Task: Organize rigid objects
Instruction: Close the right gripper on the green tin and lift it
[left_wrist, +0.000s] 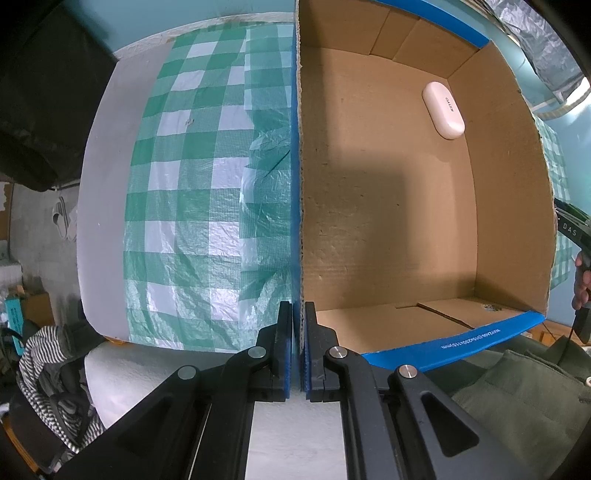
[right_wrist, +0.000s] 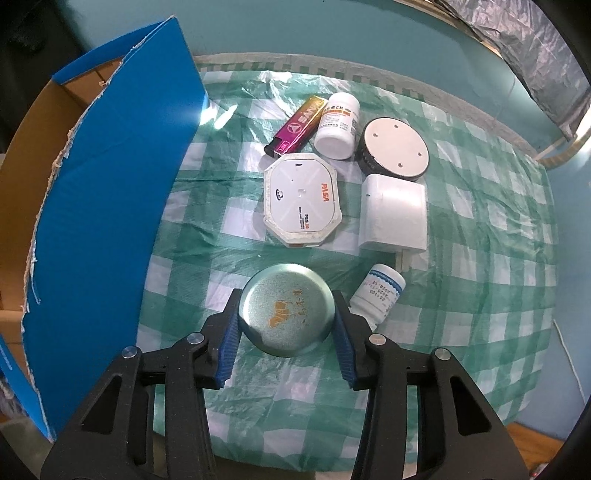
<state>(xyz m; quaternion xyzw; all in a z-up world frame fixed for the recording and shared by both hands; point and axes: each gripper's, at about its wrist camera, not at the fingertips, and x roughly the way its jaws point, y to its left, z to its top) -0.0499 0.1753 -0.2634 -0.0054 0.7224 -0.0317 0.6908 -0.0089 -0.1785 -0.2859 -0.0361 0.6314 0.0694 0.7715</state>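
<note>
Green-checked plastic cloth covers the surface. Right tool brackets the round teal metal tin, pads touching its rim; squeeze evenly, lift straight, carry to 9 o'clock over the blue cardboard box. Left tool is clamped on the box wall.

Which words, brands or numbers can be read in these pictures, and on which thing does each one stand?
"PASA": white octagonal case.
"DAS": black handle at the right edge.
Lighter: brand too blurred.
White oval case in the cardboard box: word unclear.
Two white bottles, blue box flap, round tin: print unreadable.
</note>
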